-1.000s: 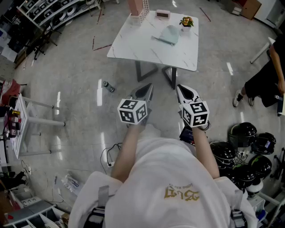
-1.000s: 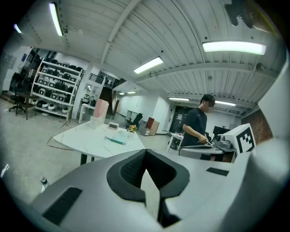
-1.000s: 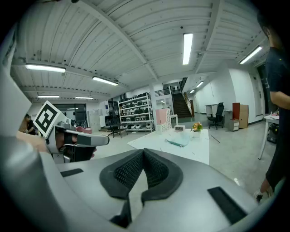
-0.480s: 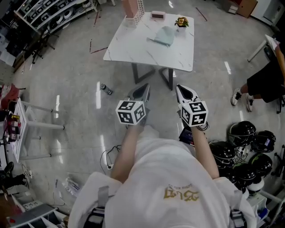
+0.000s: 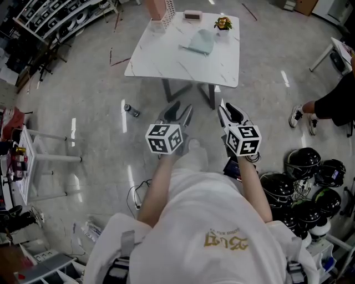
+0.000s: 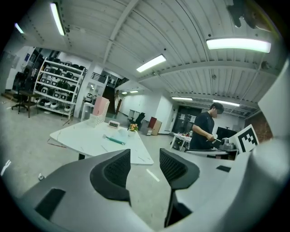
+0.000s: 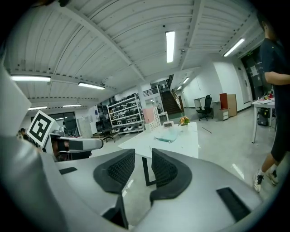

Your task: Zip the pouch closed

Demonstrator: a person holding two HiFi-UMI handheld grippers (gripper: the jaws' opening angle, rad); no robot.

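Head view only: white shirt (image 5: pixel 205 222), both forearms, a marker cube on each gripper, both held short of the table's (image 5: pixel 183 64) near edge over bare floor (image 5: pixel 94 111). Left gripper (image 5: pixel 178 111): jaws have just been opening, now wide apart, nothing between the dark ribbed pads, only floor and the table's near corner past them. Right gripper (image 5: pixel 230 111): same, just been opening, gap empty; its own view shows the table's dark leg (image 7: pixel 145 172) through it. The floor up to the table is glossy grey and open. A can (image 5: pixel 131 110) lies off the table's near-left corner, and black helmets (image 5: pixel 305 166) are piled well off its near-right. The tabletop is white and marble-veined with square edges. The pouch (image 5: pixel 201 41) is pale teal and soft. It lies flat on the far half of the table, clear of every edge, with a darker teal strip along one side. Behind it on the table's far edge: pink perforated holder (image 5: pixel 157 8) at the left corner, small clock (image 5: pixel 193 15), potted flower (image 5: pixel 223 23). Gripper views only: ribbed white ceiling with strip lights. The left gripper view shows a person (image 6: pixel 204 131) in a dark shirt at a bench right of the table, where the head view shows just legs and shoes. Shelving (image 7: pixel 122 113) stands beyond the table.
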